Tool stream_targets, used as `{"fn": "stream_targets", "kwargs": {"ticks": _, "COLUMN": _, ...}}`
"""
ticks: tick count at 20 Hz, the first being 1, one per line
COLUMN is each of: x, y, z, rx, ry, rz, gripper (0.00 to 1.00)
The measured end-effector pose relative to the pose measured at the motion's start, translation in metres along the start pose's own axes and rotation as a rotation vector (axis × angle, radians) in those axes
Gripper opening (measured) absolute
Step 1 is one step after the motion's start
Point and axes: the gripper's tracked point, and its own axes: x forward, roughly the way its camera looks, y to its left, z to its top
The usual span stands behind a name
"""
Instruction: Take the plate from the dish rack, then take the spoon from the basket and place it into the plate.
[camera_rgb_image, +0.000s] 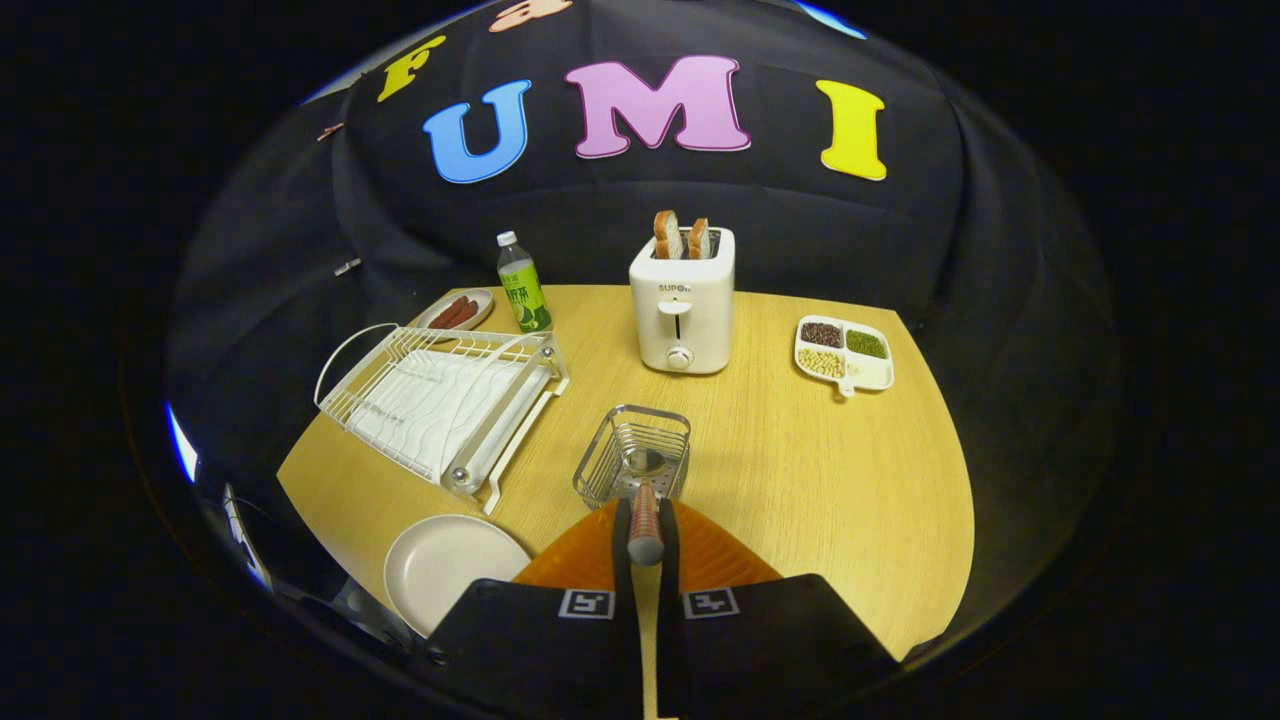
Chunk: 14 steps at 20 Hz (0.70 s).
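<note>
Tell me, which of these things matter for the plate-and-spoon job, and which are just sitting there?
Part of the job:
plate, out on the table
dish rack
basket
spoon, its handle pinched in the gripper

Just lying about:
toaster with bread
bottle
sausage dish
bean tray

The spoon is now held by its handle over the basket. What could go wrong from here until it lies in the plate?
1. The hand-held gripper pinches only the spoon handle; its bowl sits at the wire basket rim and could catch and tip it.
2. The plate lies near the table edge, so a hard drop might push it off.
3. The dish rack corner stands close to the path.
</note>
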Motion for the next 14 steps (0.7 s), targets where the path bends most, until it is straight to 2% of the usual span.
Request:
{"fn": "stream_targets", "kwargs": {"ticks": 2, "x": -0.029, "y": 0.011, "z": 0.008, "rx": 0.025, "ry": -0.031, "rz": 0.014, "gripper": 0.10}}
{"fn": "stream_targets", "kwargs": {"ticks": 6, "x": -0.073, "y": 0.052, "z": 0.008, "rx": 0.072, "ry": -0.032, "rz": 0.098, "gripper": 0.10}}
{"fn": "stream_targets", "kwargs": {"ticks": 14, "x": -0.088, "y": 0.129, "z": -0.038, "rx": 0.024, "ry": 0.084, "rz": 0.211, "gripper": 0.10}}
